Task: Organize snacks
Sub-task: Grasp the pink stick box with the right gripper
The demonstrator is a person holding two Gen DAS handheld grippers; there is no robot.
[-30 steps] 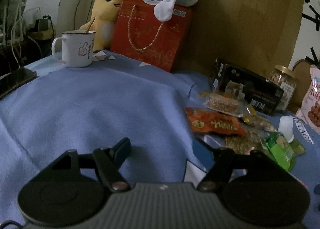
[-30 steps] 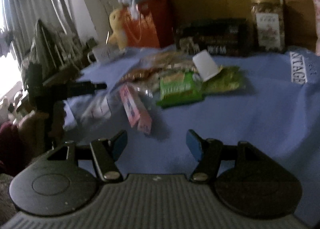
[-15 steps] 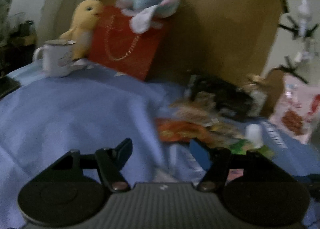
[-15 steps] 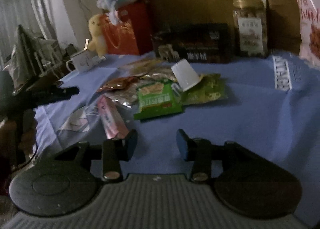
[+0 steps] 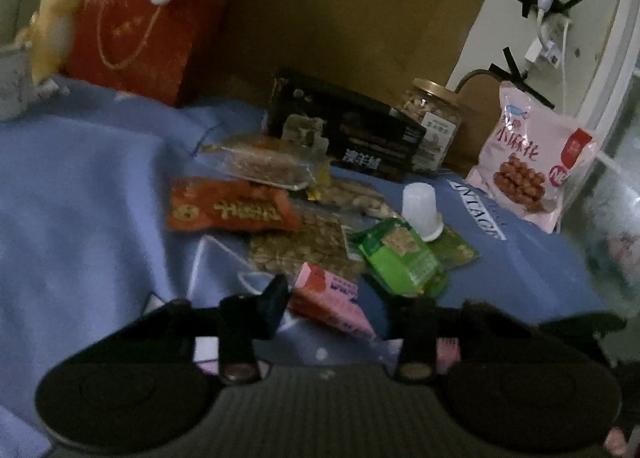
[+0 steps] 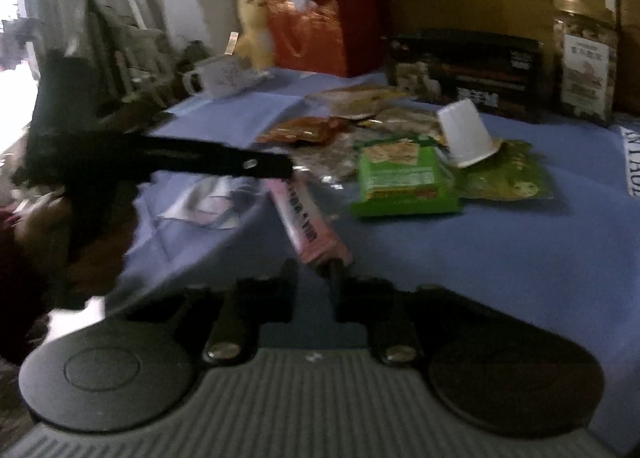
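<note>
your snacks are nearly all unsorted, by the look of it: the orange packet (image 5: pixel 230 207), the clear seed bag (image 5: pixel 304 244), the green cracker pack (image 5: pixel 402 256) and the upturned white cup (image 5: pixel 420 207) lie overlapping in one heap in the middle of the blue cloth (image 5: pixel 80 185). the black box (image 5: pixel 360 133), the jar (image 5: pixel 434 121) and the big pink bag (image 5: pixel 532 165) stand along the far edge, which may already be their place.

you are only at the first pick. the pink box (image 5: pixel 332 300) sits at the near edge of the heap. your left gripper (image 5: pixel 340 310) is closing with that box between its jaws; whether the pads press it yet you can't tell, as the right finger is lost in the dark. your right gripper (image 6: pixel 314 276) is closing too, jaws close together, at the near end of the same box (image 6: pixel 306 213); contact is too blurred to judge.

the cloth is soft and rumpled. behind it stand a brown board, a red gift bag (image 5: pixel 136 33) and plush toys, and the room is dim.
</note>
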